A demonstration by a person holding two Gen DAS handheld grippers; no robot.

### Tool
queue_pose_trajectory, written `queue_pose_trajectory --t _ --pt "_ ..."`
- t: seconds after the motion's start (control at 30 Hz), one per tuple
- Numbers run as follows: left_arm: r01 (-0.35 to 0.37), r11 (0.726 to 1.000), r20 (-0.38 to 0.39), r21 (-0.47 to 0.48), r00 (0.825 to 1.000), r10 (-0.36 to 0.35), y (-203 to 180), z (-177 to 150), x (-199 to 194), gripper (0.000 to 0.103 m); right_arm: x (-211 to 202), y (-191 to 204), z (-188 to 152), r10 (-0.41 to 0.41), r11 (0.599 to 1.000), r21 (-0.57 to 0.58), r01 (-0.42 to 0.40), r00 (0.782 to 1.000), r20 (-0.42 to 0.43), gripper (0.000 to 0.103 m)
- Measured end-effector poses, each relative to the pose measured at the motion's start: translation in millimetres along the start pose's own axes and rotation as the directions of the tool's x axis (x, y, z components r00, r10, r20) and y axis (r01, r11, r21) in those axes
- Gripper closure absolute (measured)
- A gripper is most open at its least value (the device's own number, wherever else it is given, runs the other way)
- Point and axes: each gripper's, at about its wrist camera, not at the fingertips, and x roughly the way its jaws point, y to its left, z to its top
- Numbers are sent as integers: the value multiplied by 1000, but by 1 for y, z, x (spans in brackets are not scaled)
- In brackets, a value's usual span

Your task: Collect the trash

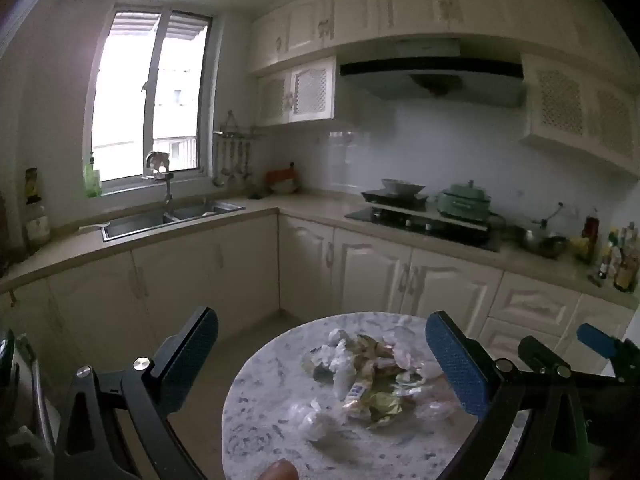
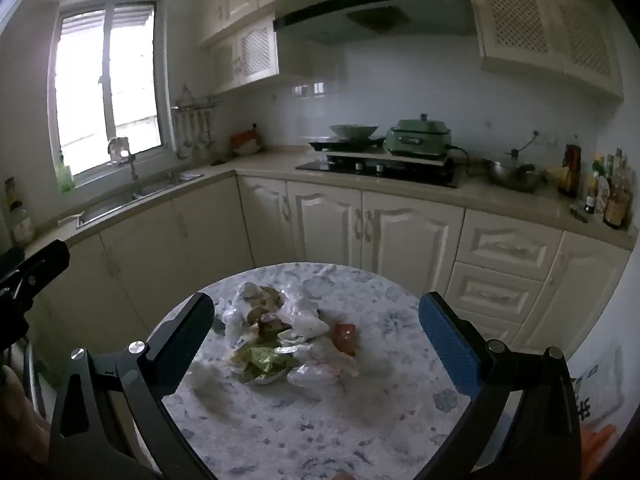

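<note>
A round marbled table (image 2: 280, 420) stands in a kitchen; 1 trash pile (image 2: 280, 336) lies there. The left gripper (image 1: 320, 364) and the right gripper (image 2: 316, 340) hover wide apart, empty.

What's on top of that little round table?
On the round marbled table lies a trash pile: crumpled white plastic, a green wrapper, something red. Whatever is under the pile is covered.
</note>
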Motion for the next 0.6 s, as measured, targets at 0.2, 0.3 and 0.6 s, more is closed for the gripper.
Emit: queue_pose_trajectory --t 0.2,0.3,0.6 --pt "-42 999 -10 -13 999 42 4 2 4 1 0 1 2 0 1000 -3 0 1000 -7 0" --pt "-42 999 -11 -2 999 42 3 3 3 1 0 1 3 10 1000 4 -10 1000 -3 0" --pt "-42 999 4 12 999 42 4 -3 0 1 3 1 -1 22 1000 -7 -22 1000 11 0"
